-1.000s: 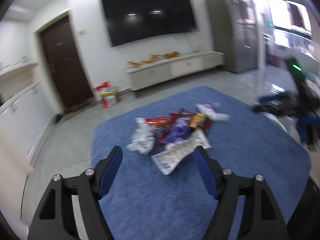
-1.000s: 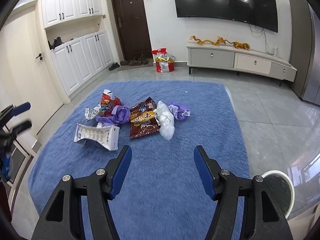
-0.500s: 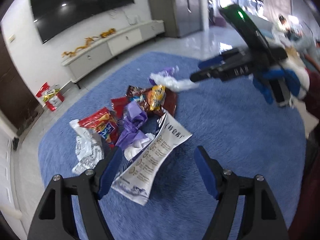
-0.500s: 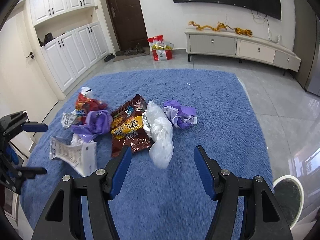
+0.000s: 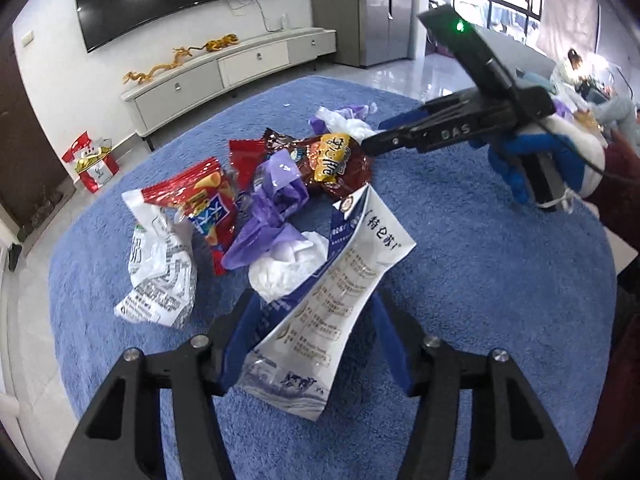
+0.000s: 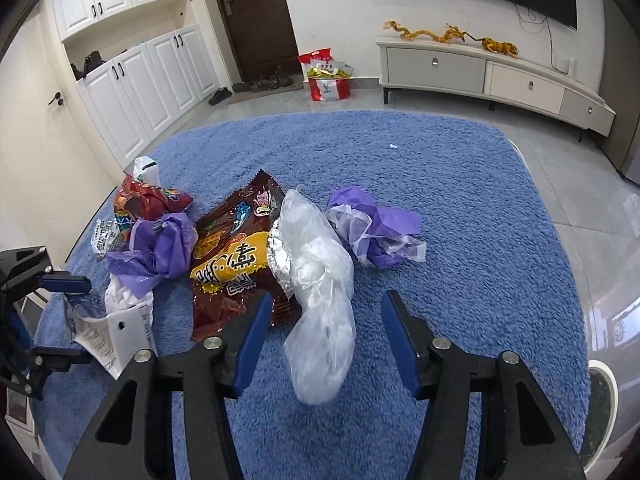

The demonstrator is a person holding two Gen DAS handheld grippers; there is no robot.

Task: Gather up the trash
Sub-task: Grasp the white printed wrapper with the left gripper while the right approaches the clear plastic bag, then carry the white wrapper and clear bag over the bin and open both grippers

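Left gripper (image 5: 314, 332) low over the rug (image 5: 480, 300), jaws partly apart and just been closing, straddling the near end of a white printed pouch (image 5: 332, 308); pad contact with the pouch not clear, no firm pinch to be seen. Right gripper (image 6: 322, 340) likewise half spread, jaws also just been closing, set either side of the lower end of a clear bag (image 6: 320, 300), gaps visible between the pads and the plastic. Nothing lifted by either.

Trash heaped mid-rug. From the left wrist view: crumpled white wrapper (image 5: 160, 264) at far left, red snack packet (image 5: 204, 200) next to it, purple bag (image 5: 272, 208) in the middle with white tissue (image 5: 284, 264) under it, touching the pouch. Brown snack bag (image 5: 332, 164) with a yellow label behind those. From the right wrist view: a second purple wad (image 6: 376, 232) just right of the clear bag, apart from the main heap.

Beyond the rug: grey tiled floor, low TV cabinet (image 6: 492, 76) along the wall, red shopping bag (image 6: 326, 76) near the dark door (image 6: 252, 16).
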